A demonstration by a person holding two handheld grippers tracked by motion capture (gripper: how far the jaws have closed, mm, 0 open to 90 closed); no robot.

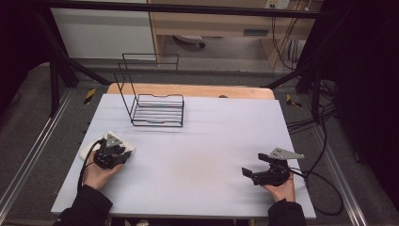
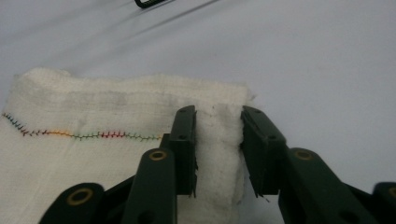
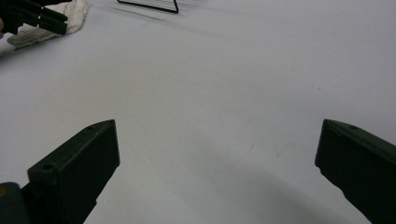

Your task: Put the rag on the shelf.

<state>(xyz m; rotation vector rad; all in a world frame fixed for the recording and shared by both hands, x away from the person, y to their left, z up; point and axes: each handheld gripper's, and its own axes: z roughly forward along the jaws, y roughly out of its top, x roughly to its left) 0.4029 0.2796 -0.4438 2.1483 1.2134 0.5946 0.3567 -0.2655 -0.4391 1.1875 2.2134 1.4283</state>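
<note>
A folded white cloth (image 1: 89,150) with a line of coloured stitching lies near the table's left edge. In the left gripper view the cloth (image 2: 93,107) spreads to the left, and its thick right edge fills the gap between my left gripper's (image 2: 218,126) jaws, whose pads press on it. From above, my left gripper (image 1: 123,151) rests on top of the cloth. My right gripper (image 1: 254,165) sits low over the bare table at the right, open wide with nothing between its jaws (image 3: 217,140). Far off in the right gripper view are the cloth (image 3: 77,14) and the left gripper (image 3: 42,18).
A black wire rack (image 1: 157,110) stands at the back of the pale grey table (image 1: 211,141), left of centre. Cables trail off the table's right side (image 1: 324,188). Dark frame posts flank the table.
</note>
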